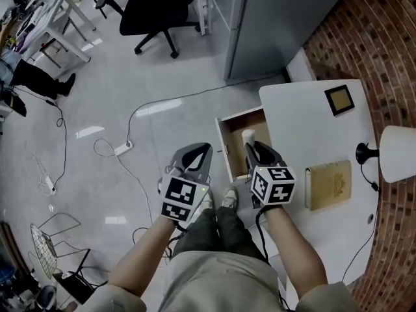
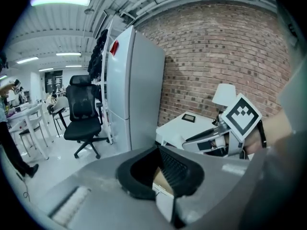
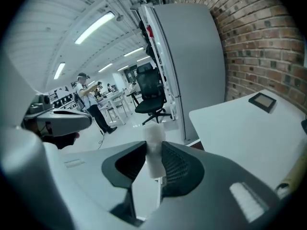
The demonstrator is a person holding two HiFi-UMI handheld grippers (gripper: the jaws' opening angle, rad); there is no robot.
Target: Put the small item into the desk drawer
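The small white cylinder (image 1: 247, 136) stands upright between the fingers of my right gripper (image 1: 255, 147), which is shut on it. In the right gripper view the cylinder (image 3: 153, 150) sticks up above the pads. It hangs over the open wooden drawer (image 1: 227, 142) at the left side of the white desk (image 1: 312, 129). My left gripper (image 1: 198, 156) is to the left of the drawer, over the floor. Its jaws (image 2: 165, 190) stand a little apart with nothing between them, and the drawer front shows through the gap.
On the desk lie a tan book (image 1: 328, 184), a small black square frame (image 1: 339, 99) and a lamp (image 1: 398, 153). A grey cabinet (image 1: 273, 18) stands behind the desk, an office chair (image 1: 156, 8) further off. Cables and a power strip (image 1: 123, 149) lie on the floor.
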